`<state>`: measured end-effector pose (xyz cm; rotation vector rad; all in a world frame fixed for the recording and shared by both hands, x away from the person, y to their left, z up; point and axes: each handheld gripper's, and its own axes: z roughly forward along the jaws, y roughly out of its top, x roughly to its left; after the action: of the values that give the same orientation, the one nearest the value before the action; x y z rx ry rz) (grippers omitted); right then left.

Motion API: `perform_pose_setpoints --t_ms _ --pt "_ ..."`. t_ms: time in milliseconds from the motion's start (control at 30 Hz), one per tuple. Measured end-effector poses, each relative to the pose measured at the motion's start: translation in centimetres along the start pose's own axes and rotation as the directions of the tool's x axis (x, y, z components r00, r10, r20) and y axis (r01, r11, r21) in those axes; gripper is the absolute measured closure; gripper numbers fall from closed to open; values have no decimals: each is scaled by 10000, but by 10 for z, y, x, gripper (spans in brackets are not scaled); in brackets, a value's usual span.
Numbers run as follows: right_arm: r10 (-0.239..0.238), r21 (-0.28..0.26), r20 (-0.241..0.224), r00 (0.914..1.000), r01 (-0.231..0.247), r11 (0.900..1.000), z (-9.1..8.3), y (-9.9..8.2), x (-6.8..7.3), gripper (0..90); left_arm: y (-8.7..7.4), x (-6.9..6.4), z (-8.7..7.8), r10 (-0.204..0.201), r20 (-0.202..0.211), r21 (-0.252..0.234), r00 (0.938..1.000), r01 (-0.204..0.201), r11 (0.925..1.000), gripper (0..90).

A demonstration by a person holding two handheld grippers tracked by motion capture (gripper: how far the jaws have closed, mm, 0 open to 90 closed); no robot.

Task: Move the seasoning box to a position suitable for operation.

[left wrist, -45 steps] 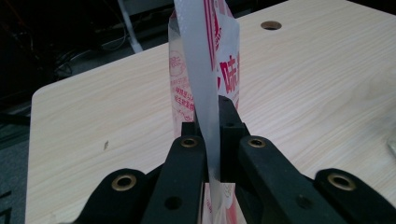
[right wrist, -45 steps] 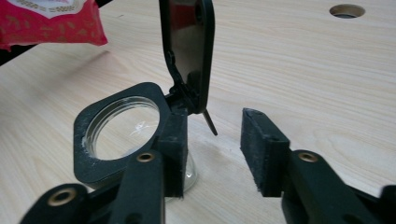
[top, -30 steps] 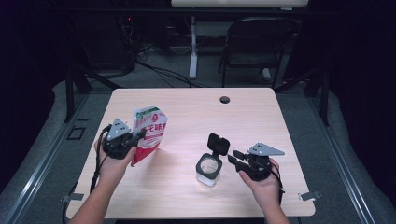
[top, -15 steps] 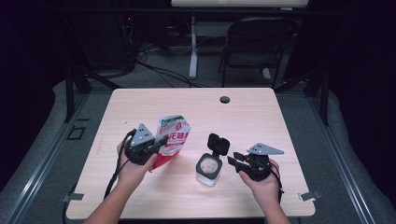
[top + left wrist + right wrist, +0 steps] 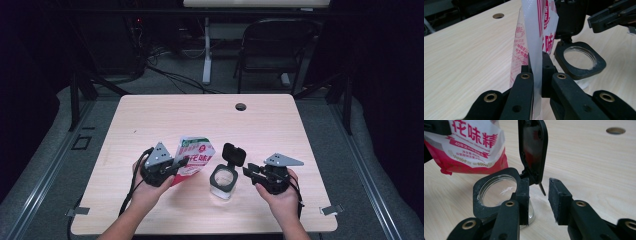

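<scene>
Left gripper view: fingers (image 5: 541, 75) pinch pouch (image 5: 534, 37) edge; high view hides it.

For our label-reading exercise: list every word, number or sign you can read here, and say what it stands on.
"花味精": large red characters on the white and red pouch.
"40年...": start of the white line on the pouch's red band; the rest is too blurred.
Small red print on the pouch's side: too small to read.
The jar carries no text.

Table (image 5: 150, 125): light wood, with a round hole (image 5: 241, 106) seen near the far edge.
Jar (image 5: 222, 182): clear glass, stood on the table near the front, black lid (image 5: 234, 154) flipped up.
</scene>
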<state>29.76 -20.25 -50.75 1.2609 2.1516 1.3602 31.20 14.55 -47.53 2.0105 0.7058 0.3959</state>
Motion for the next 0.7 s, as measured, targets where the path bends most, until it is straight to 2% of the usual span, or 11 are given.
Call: perform_pose_setpoints --t_ms 67,300,433,700 --pt "-45 25 80 10000 44 10000 -1 1 1 723 -4 -1 0 -98 76 -39 9999 99 9999 900" --pt "-203 -9 -134 9997 203 9998 -6 5 3 768 -15 -3 -1 -260 183 -15 9995 260 9997 900" --pt "-362 56 -439 9984 365 9993 -7 10 9 776 -21 -5 1 -438 291 -108 9986 441 9990 900" --pt "-637 -88 -1257 9900 631 9980 -6 23 25 766 -23 -13 5 -212 389 119 9990 208 9997 900"
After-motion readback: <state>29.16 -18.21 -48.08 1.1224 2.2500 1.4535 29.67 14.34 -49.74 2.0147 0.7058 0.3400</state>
